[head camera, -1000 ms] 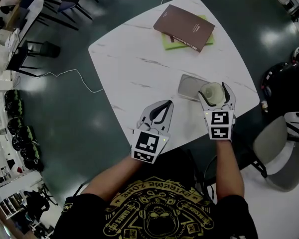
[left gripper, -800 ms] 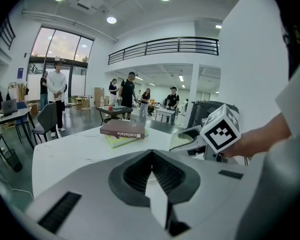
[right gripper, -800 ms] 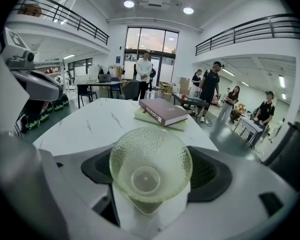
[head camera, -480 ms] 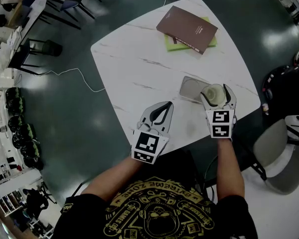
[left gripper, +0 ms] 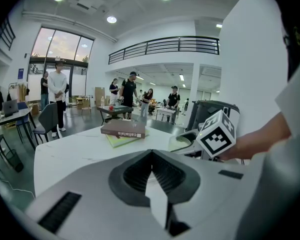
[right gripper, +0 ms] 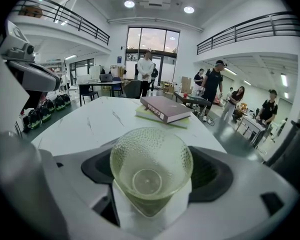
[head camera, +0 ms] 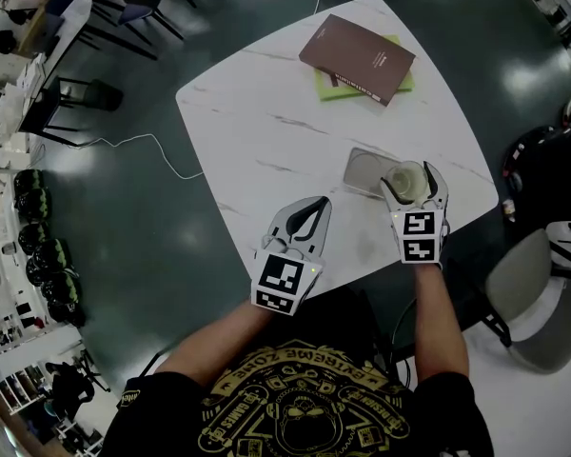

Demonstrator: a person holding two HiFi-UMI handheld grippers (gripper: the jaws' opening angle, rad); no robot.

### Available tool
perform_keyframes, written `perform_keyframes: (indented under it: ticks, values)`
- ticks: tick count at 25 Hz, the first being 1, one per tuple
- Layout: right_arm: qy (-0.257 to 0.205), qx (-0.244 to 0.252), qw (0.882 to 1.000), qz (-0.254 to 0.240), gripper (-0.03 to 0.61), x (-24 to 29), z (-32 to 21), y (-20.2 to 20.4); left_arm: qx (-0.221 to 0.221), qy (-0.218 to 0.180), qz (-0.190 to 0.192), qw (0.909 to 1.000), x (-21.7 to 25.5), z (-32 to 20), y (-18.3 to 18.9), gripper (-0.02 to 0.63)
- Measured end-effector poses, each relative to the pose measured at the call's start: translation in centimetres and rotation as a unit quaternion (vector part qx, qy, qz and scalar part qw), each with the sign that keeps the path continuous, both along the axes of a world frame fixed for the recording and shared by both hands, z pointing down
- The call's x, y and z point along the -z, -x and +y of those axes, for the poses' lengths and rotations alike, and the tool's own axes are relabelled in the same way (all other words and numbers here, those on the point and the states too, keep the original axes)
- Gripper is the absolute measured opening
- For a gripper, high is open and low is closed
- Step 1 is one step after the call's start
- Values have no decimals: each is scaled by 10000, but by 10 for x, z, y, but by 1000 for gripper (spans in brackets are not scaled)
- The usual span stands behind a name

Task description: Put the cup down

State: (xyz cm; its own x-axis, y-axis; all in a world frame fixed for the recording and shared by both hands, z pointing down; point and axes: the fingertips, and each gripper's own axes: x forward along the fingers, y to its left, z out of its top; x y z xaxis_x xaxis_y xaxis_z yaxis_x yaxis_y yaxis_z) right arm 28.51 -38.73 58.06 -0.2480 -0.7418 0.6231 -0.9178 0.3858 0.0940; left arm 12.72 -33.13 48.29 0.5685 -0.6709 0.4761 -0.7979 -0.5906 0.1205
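1. The white marble-veined table (head camera: pixel 266 141) fills the middle of your head view.
2. A brown hardcover book (head camera: pixel 357 57) lies at the table's far side, on top of a thin green book (head camera: pixel 321 88).
3. Your left gripper (head camera: pixel 319 203) is over the near edge of the table, its jaws pressed together with nothing between them.
4. Your right gripper (head camera: pixel 411 181) is near the table's right edge, its jaws clamped on a cup.
5. A flat grey rounded-square mat (head camera: pixel 364 169) lies just beyond that gripper.
6. The clear dimpled glass cup (right gripper: pixel 151 166) is upright and empty. It sits in the right jaws over the mat's right edge, and you cannot tell whether its base touches down.
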Motion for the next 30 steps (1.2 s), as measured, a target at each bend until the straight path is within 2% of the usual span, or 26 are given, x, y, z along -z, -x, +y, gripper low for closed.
perform_keyframes:
  ticks: [8, 15, 22, 27, 30]
  values:
    - [-86, 19, 9997, -221, 405, 7, 1, -2, 53, 10, 33, 10000, 2, 4, 1, 10]
    - [-455, -235, 9980, -365, 405, 33, 10, -13, 132, 18, 111, 9998, 2, 6, 7, 11]
    - [-1103, -574, 9911, -484, 405, 84, 39, -12, -120, -97, 213, 9997, 12, 15, 2, 10]
    - [-1320, -743, 9866, -601, 405, 110, 68, -1, -375, -274, 311, 9984, 25, 29, 1, 11]
    - [-1377, -789, 9850, -678, 405, 126, 89, 19, -475, -417, 397, 9972, 38, 38, 10, 11]
